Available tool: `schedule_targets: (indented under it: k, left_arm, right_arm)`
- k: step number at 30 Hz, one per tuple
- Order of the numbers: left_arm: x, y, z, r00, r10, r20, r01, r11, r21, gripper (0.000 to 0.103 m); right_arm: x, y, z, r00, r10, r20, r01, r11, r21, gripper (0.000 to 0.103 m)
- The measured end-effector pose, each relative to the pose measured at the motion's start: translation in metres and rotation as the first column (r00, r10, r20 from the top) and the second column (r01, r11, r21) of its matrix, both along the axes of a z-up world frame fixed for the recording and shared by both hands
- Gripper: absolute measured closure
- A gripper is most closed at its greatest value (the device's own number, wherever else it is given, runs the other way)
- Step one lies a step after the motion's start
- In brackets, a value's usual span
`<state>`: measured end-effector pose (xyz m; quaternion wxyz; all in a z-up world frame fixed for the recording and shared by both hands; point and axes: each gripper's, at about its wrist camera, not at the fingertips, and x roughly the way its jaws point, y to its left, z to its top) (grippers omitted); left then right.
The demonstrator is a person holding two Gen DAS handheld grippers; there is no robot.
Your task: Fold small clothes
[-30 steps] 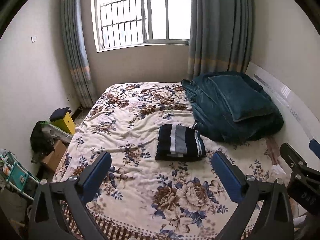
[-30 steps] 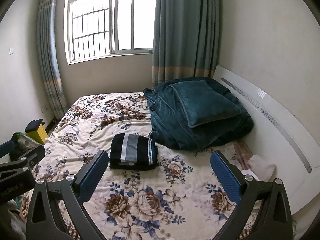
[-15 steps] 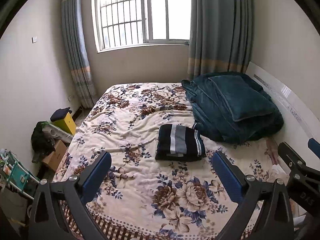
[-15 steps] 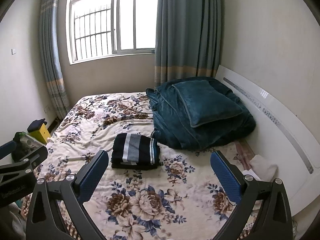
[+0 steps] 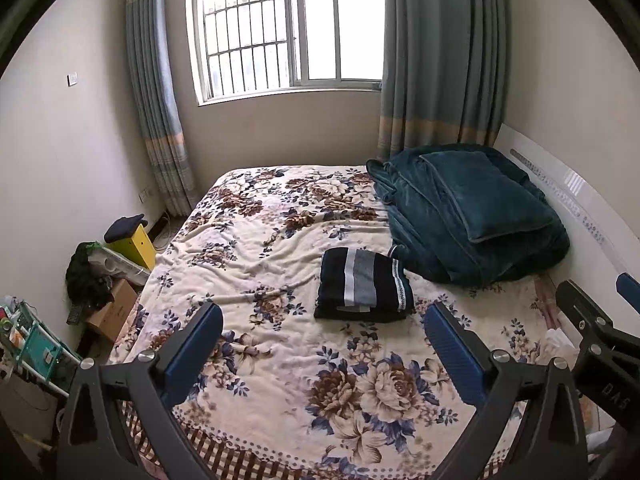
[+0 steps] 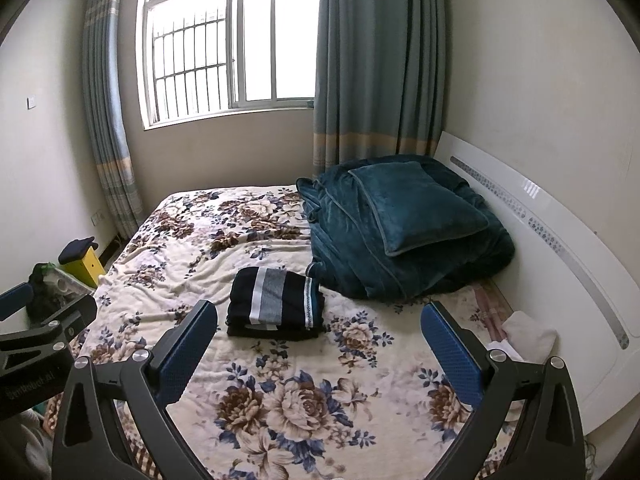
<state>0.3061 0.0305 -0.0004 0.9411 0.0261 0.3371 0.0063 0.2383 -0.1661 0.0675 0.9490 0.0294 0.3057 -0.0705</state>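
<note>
**Folded striped garment at rest on the floral bed, both grippers held above the near edge**

Nearest the cameras, the left gripper (image 5: 322, 334) is seen with its blue-padded fingers spread wide and nothing between them. The right gripper (image 6: 320, 332) is likewise spread wide and empty. Each tool is caught in the other's view: the right one at 3 o'clock in the left wrist view, the left one at 9 o'clock in the right wrist view. Both are held clear of the bedding.

Below and beyond the fingers, the floral blanket (image 5: 288, 376) is spread over the bed, with creases running across its middle. Toward 12 o'clock from the left gripper, a folded garment (image 5: 362, 284) is laid flat on the blanket as a compact rectangle, dark navy with white and grey stripes. It is touched by neither gripper.

Just beyond it, toward 1 o'clock, a teal quilt (image 5: 460, 236) is piled against the white headboard (image 6: 568, 248), with a matching pillow (image 6: 416, 204) set on top.

At 9 o'clock, on the floor beside the bed, a yellow box (image 5: 136, 242) and a cardboard box (image 5: 114, 310) are visible.

Farthest away, a barred window (image 5: 280, 28) is flanked by blue-grey curtains (image 5: 440, 60).
</note>
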Motion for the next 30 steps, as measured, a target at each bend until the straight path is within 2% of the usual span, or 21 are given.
schedule_targets:
  k: [30]
  left_arm:
    - [-0.008, 0.012, 0.003, 1.000, 0.000, 0.002, 0.000, 1.000, -0.002, 0.000]
  right_arm:
    - [-0.007, 0.009, -0.004, 1.000, -0.010, -0.003, 0.010, 1.000, 0.004, 0.000]
